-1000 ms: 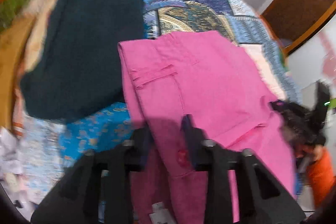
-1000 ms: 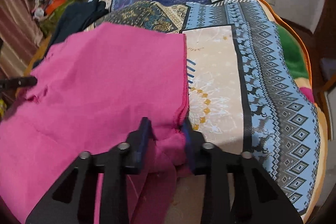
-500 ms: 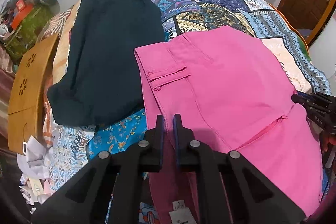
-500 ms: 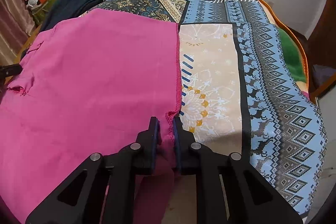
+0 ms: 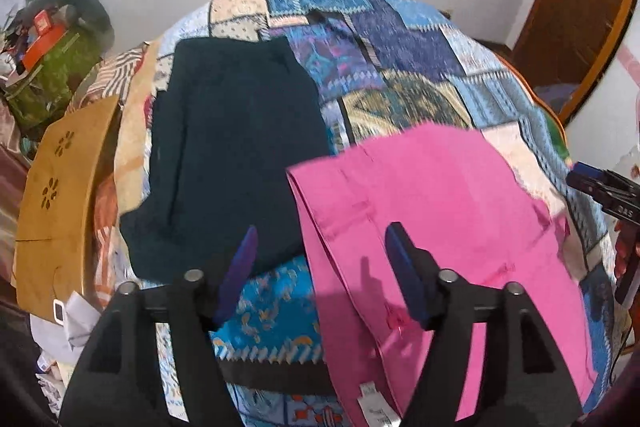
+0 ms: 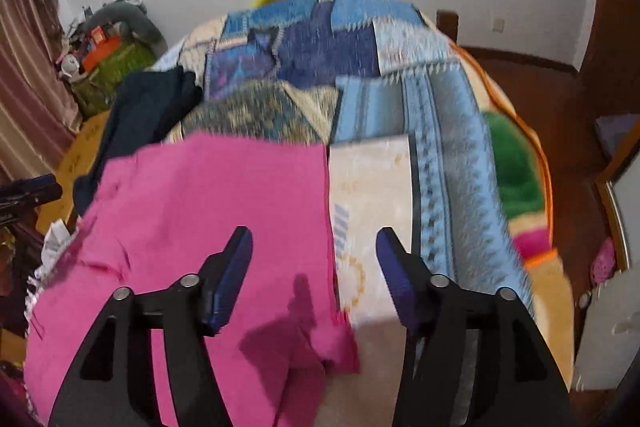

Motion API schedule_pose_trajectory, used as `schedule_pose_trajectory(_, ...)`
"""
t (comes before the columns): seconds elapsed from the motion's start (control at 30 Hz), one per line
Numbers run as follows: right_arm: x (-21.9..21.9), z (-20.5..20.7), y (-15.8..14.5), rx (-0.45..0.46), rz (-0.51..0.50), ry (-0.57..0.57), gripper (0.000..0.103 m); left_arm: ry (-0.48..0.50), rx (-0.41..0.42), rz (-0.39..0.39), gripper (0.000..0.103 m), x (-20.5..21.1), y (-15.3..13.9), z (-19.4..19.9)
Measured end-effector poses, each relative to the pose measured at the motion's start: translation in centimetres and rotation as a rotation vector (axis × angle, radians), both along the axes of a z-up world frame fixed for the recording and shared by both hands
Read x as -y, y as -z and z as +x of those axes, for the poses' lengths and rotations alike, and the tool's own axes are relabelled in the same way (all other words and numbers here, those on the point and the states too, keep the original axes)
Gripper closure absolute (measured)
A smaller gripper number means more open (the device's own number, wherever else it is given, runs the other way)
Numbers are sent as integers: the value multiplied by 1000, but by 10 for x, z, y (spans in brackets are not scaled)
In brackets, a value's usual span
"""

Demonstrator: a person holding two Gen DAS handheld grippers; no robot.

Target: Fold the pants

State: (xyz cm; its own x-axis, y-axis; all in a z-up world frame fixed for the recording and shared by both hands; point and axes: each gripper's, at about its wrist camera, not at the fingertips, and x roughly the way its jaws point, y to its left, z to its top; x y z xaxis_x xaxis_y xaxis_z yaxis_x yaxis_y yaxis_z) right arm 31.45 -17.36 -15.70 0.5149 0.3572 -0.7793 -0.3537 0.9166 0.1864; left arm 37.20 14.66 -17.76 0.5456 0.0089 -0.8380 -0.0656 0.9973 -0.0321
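The pink pants lie folded flat on the patchwork bedspread. They also show in the right wrist view. My left gripper is open and empty above the pants' left edge, near the waistband and back pocket. My right gripper is open and empty above the pants' right edge, where a hem hangs off the bed. The right gripper also shows at the right edge of the left wrist view.
A dark folded garment lies on the bed left of the pink pants. A wooden board and clutter stand to the left of the bed. A green and orange blanket edges the bed's right side. A wooden door is at the right.
Both grippers were shut on the pink pants half a second ago. Both have opened, let go and lifted back. The pants now rest on the bed.
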Motion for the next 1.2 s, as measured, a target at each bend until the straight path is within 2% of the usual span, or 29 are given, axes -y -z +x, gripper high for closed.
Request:
schedule_pose_trajectory(0.13,-10,19,-2,13,0,-10,39,-37,-6,-11,32,-13,4,22)
schedule_pose_trajectory(0.27,-24,39,10,-13,-12,-38,39,-51,-41,-38,32,-21,18,42)
schedule_pose_trajectory(0.5,-52,92,60,-127,-68,-67,39,-40,-95,-43,32,-25,51,66)
schedule_pose_trajectory(0.6,-59,108,73,-148,-73,-64,39,-32,-109,-39,41,-24,63,73)
schedule_pose_trajectory(0.67,-65,117,83,-176,-62,-69,40,-23,-119,-44,55,-24,70,77)
schedule_pose_trajectory(0.77,-74,119,91,-171,-61,-102,47,5,-127,-89,73,-25,76,79)
schedule_pose_trajectory(0.83,-79,117,92,-153,-55,-127,61,7,-109,-69,77,-22,76,77)
schedule_pose_trajectory(0.87,-79,116,93,-158,-42,-134,63,4,-104,-62,83,-21,76,77)
schedule_pose_trajectory(0.9,-78,116,94,-172,-13,-135,72,-4,-101,-62,86,-20,76,78)
schedule_pose_trajectory(0.93,-77,116,95,-180,-1,-132,88,-12,-101,-72,89,-20,76,79)
schedule_pose_trajectory(0.97,-77,117,95,-184,0,-125,97,-17,-101,-78,90,-20,75,80)
schedule_pose_trajectory(1.07,-77,109,91,-161,-26,-114,99,-15,-94,-47,91,-17,71,81)
schedule_pose_trajectory(1.2,-72,100,66,-73,-27,-94,100,-3,-33,31,91,-12,46,74)
